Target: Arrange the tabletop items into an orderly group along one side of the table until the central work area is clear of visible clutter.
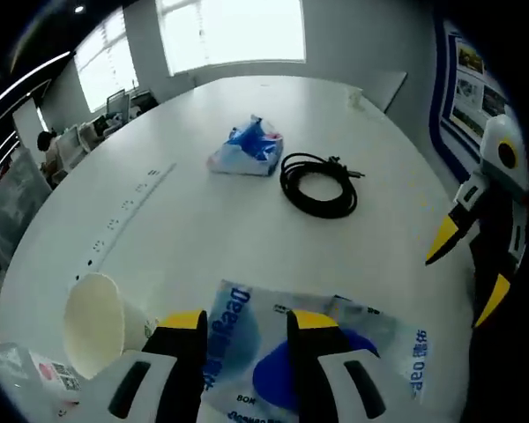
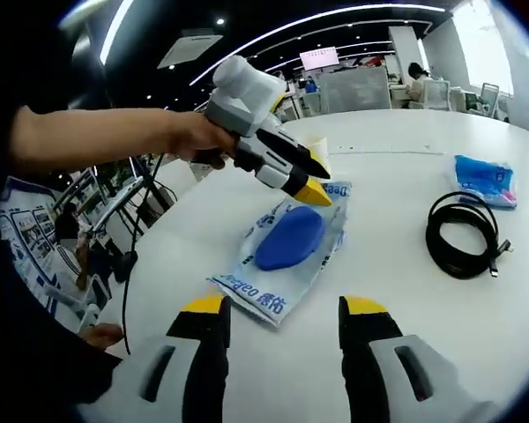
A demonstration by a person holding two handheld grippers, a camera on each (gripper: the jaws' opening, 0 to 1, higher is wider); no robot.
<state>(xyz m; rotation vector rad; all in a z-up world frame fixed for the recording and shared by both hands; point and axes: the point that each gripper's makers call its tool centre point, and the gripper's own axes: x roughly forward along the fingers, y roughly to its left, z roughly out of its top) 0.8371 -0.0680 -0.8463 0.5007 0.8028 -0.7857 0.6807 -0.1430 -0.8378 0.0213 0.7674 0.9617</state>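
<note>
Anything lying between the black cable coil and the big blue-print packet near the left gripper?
Nothing: in the left gripper view, bare white table separates the black cable coil from the blue-print packet. The right gripper view shows the same bare gap.

Bright windows point(image 1: 234, 31) run along the far wall, with cluttered office desks point(image 1: 106, 119) beside them. A blue-framed poster board point(image 1: 463, 75) hangs on one wall. Glowing ceiling light strips point(image 2: 335, 19) curve overhead above a pink wall screen point(image 2: 320, 58).
</note>
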